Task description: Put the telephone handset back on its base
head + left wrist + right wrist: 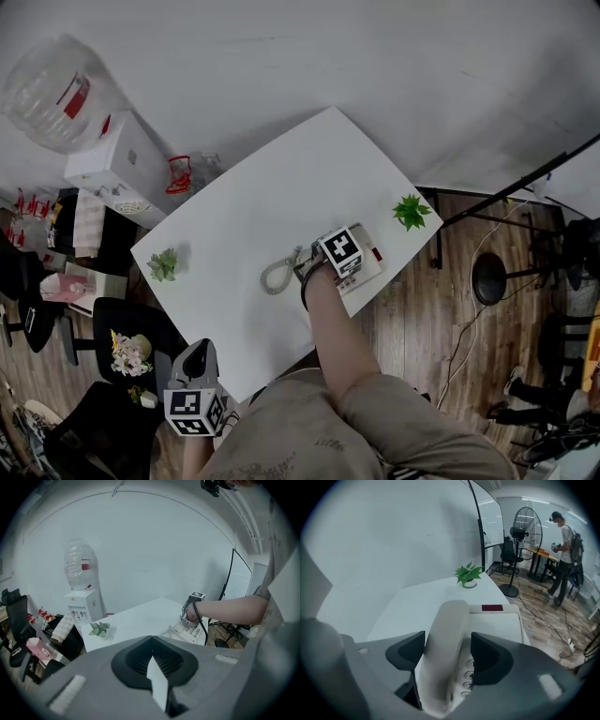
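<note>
The white handset [446,644] stands between the jaws of my right gripper [447,649], which is shut on it. It hangs just over the left side of the white telephone base [499,620], beside the keypad and below a red display [492,607]. In the head view the right gripper [330,265] covers the handset above the base [368,272] at the table's near right edge. The coiled cord [277,277] lies to its left. My left gripper [198,352] is off the table at the lower left, its jaws shut [152,641] on nothing.
The white table [281,187] carries a small green plant [410,211] far right and another [164,265] at the left corner. A water dispenser [117,169] and black chairs stand left. A fan [526,524] and a standing person [565,550] are beyond.
</note>
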The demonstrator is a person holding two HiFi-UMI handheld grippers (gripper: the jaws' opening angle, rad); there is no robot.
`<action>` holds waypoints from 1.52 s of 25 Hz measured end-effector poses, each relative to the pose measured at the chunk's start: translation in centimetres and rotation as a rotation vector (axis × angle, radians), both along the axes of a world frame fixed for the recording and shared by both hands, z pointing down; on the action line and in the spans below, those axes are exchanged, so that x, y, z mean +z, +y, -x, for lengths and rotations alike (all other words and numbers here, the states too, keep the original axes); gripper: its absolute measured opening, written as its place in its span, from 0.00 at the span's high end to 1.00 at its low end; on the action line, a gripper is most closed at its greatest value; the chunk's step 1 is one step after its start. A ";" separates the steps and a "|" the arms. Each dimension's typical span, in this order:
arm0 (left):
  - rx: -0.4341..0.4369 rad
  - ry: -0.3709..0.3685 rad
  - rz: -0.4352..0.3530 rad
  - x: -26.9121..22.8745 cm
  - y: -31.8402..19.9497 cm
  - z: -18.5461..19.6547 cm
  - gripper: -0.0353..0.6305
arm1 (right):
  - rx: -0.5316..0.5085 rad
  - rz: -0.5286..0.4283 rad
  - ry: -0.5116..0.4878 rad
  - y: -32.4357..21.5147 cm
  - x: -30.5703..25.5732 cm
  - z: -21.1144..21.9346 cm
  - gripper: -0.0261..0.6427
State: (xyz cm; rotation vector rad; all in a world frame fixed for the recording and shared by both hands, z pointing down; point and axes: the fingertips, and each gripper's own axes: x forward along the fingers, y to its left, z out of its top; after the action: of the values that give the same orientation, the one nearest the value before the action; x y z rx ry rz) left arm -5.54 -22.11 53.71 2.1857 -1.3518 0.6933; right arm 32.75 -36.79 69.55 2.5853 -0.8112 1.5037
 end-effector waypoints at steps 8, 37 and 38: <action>0.010 -0.006 -0.007 -0.1 0.8 0.2 0.94 | -0.068 -0.031 -0.019 -0.3 -0.3 0.8 0.43; 0.040 -0.194 -0.219 -5.3 -2.7 4.9 0.94 | -0.736 -0.401 0.239 -6.6 -18.0 7.8 0.56; 0.034 -0.191 -0.238 -6.2 -3.1 5.3 0.94 | -0.791 -0.425 0.277 -6.7 -19.3 8.8 0.57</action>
State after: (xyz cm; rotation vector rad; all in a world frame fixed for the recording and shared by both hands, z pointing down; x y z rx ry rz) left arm -10.87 -25.26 47.52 2.3825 -1.5668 0.8073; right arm 23.98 -43.45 50.22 2.1475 -1.9518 0.7821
